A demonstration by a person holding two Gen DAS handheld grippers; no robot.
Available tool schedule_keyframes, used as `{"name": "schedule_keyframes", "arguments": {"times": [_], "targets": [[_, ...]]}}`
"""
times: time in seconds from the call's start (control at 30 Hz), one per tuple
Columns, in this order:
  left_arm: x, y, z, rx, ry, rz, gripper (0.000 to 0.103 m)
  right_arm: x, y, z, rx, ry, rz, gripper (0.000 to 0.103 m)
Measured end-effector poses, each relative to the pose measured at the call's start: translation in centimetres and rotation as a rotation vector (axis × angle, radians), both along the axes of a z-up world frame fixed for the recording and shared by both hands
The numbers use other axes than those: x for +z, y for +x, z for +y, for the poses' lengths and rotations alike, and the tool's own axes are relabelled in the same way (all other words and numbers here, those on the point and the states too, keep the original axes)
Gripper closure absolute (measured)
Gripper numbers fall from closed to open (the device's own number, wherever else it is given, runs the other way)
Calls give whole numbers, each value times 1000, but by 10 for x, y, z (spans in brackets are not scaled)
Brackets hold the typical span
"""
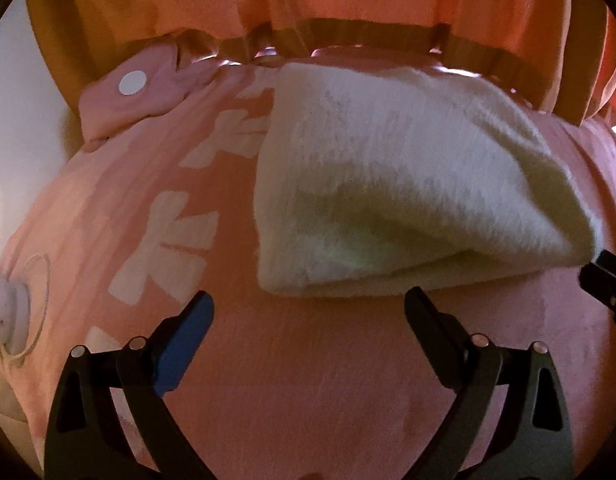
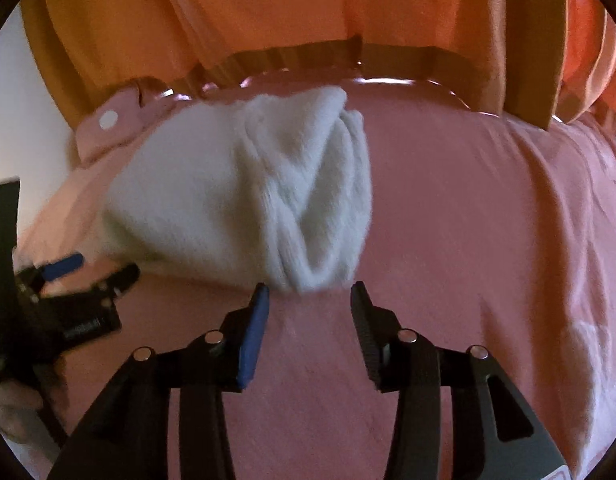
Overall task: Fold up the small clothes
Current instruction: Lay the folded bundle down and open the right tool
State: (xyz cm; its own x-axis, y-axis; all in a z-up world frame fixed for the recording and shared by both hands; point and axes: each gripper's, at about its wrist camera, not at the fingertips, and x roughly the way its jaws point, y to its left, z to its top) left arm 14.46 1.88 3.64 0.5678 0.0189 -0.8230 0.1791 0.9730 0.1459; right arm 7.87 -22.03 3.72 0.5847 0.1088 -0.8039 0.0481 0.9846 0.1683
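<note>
A folded white knitted garment lies on a pink cloth that covers the surface. My left gripper is open, its jaws wide apart just in front of the garment's near folded edge, holding nothing. In the right wrist view the same garment lies ahead, its bunched end nearest. My right gripper is open, its tips just short of that end. The left gripper also shows at the left of the right wrist view. The right gripper's tip shows at the right edge of the left wrist view.
The pink cloth carries white printed shapes. A pink pouch with a white dot lies at the far left. A white round object with a cord sits at the left edge. Orange curtains hang behind.
</note>
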Motion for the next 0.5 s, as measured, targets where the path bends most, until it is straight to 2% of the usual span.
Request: {"name": "schedule_keyframes", "arguments": {"times": [0.1,0.17,0.3,0.33,0.4,0.43,0.5], "targets": [[-1,-4,-2,10,7,-11,9,3,-2,-4,9,7,-27,61],[2,-6,-3,12,-13,-16,9,11,2,-9,22,65,-66,61],[21,2,11,27,-187,-47,5,21,28,-23,37,186,-81,59],[21,6,13,21,-197,-34,5,18,38,-28,40,219,-64,58],[10,13,9,-67,-165,66,5,11,50,-30,41,250,-28,58],[7,10,8,-94,-138,75,5,6,54,-31,39,258,-11,58],[5,5,9,-104,-74,25,5,-4,62,-33,53,281,31,59]]}}
